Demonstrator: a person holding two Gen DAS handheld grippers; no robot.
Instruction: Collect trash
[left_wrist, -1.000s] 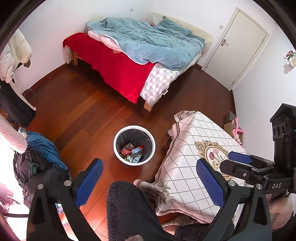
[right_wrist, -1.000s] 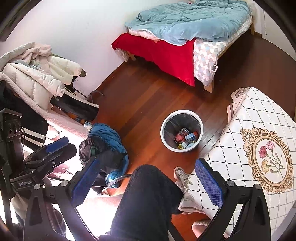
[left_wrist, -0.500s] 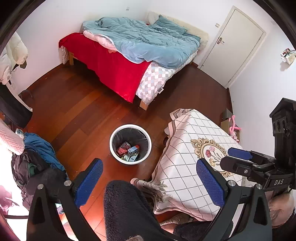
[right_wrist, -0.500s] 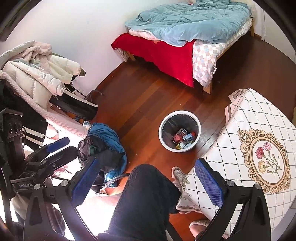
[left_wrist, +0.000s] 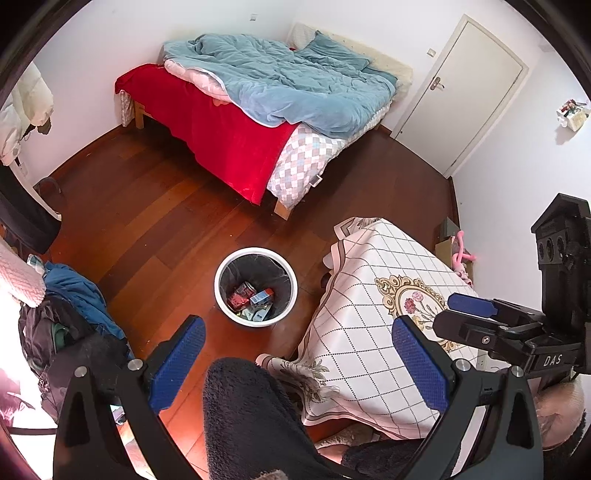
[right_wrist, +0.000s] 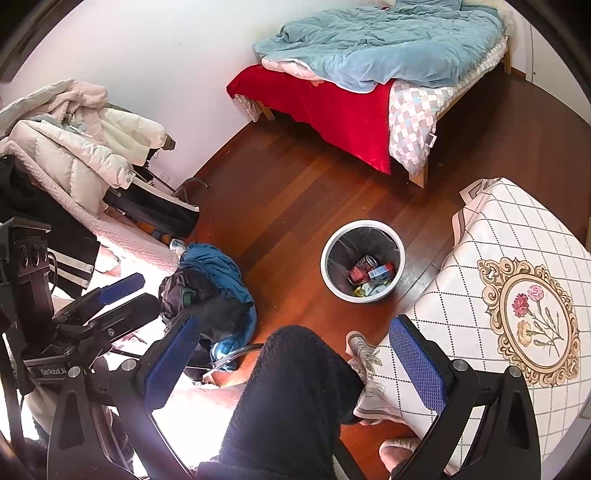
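Left gripper (left_wrist: 299, 363): jaws spread wide, nothing between the blue pads; held high above the floor.
Right gripper (right_wrist: 295, 363): jaws spread wide as well, holding nothing.
Trash bin (left_wrist: 225, 295): white, black liner, upright on the wooden floor (left_wrist: 147, 229), just left of the covered table (left_wrist: 354, 354).
Trash (left_wrist: 251, 299): red and blue packets lying at the bottom of the bin.
Bed (left_wrist: 229, 122): far side, red sheet under a blue quilt.
Clothes pile (right_wrist: 210, 288): on the floor, left of the bin.
Person's leg (right_wrist: 291, 398): dark trousers, near edge, between the pads.
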